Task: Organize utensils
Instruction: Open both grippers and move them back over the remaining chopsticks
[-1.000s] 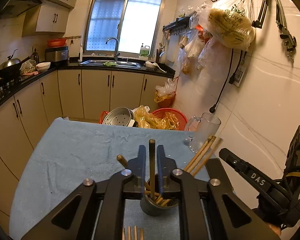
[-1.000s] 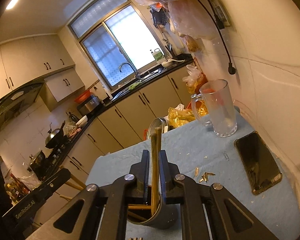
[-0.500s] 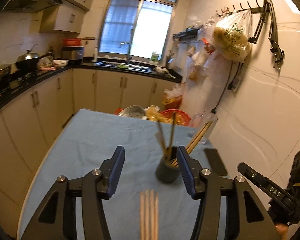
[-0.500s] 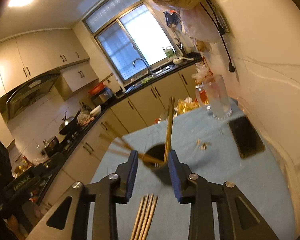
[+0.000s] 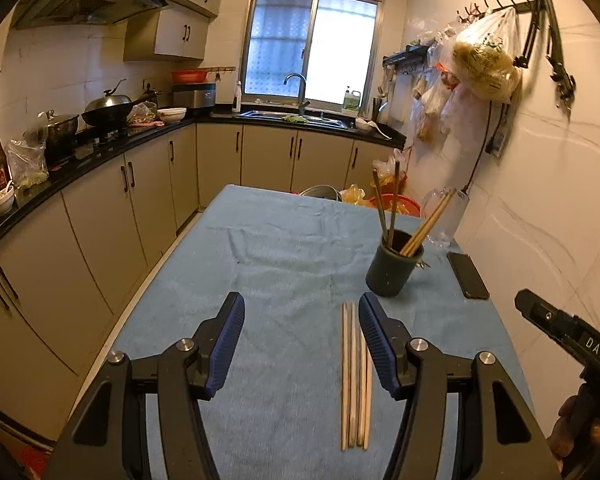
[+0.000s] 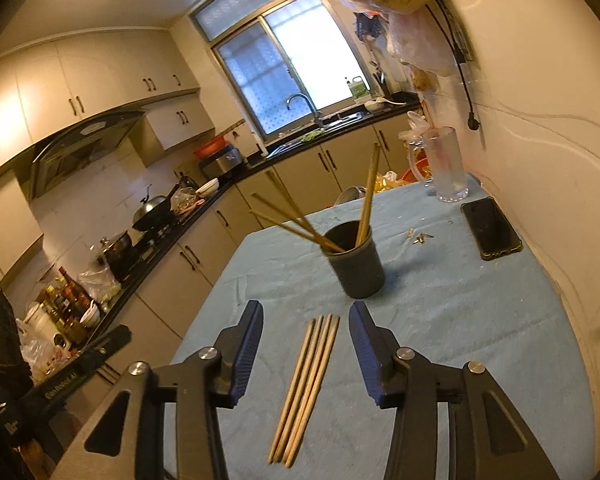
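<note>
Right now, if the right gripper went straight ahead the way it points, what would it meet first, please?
Probably the loose chopsticks lying on the cloth between the open right gripper's fingers; beyond them stands the dark cup. Height above the cloth is unclear.

The left gripper (image 5: 301, 340) is built of matte black plastic arms with triangular cut-outs, and each finger (image 5: 225, 344) carries a dark blue pad ribbed with fine horizontal grooves. Round silver screw heads mark the pivots, two on each side. The right gripper (image 6: 306, 350) has the same make: black angular linkages, blue ribbed pads, and silver screws at the joints. Seen from the left wrist camera, the right gripper's black body bears white letters "DAS". From the right wrist camera, the left gripper's black body shows pale lettering, too blurred to read with certainty.
</note>
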Demonstrator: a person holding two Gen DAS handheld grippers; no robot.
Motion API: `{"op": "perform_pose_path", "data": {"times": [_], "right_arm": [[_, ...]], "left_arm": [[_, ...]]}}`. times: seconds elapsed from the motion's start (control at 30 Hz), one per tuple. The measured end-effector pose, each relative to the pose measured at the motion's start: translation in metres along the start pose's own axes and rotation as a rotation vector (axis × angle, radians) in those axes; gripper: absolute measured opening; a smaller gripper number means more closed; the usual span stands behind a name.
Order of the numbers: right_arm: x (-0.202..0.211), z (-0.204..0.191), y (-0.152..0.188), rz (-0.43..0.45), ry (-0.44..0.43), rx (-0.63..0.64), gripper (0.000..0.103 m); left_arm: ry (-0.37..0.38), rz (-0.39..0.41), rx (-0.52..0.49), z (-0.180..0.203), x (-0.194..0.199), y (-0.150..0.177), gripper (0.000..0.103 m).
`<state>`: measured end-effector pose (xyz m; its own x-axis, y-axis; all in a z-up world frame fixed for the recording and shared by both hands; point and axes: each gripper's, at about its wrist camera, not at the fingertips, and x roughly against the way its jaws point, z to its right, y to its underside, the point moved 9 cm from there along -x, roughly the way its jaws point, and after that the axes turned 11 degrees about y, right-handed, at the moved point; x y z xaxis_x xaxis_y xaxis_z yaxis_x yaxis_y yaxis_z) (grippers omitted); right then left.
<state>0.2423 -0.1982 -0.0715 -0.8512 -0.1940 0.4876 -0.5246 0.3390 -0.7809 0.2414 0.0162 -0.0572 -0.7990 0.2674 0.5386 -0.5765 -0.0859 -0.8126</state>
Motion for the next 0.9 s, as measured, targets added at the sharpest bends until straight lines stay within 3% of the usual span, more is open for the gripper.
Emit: {"op": "perform_pose_path", "data": {"times": [0.43, 0.63, 0.73, 0.9], "right_arm": [[-0.004, -0.011, 0.025, -0.051, 0.023, 0.042, 0.049], [-0.037, -0.009, 0.039, -0.126, 0.029, 0.048, 0.048], [-0.061, -0.011, 0.048, -0.188, 0.016, 0.058, 0.038], [-0.102, -0.015, 0.059, -0.267, 0.038, 0.100, 0.034]], "left_arm": [[0.036, -0.058, -0.003, 0.003, -0.012, 0.018, 0.061], [0.047, -0.124, 0.015, -0.004, -0.039, 0.027, 0.061], [0.051, -0.160, 0.014, -0.006, -0.057, 0.031, 0.061], [0.055, -0.236, 0.007, -0.009, -0.095, 0.039, 0.061]]}}
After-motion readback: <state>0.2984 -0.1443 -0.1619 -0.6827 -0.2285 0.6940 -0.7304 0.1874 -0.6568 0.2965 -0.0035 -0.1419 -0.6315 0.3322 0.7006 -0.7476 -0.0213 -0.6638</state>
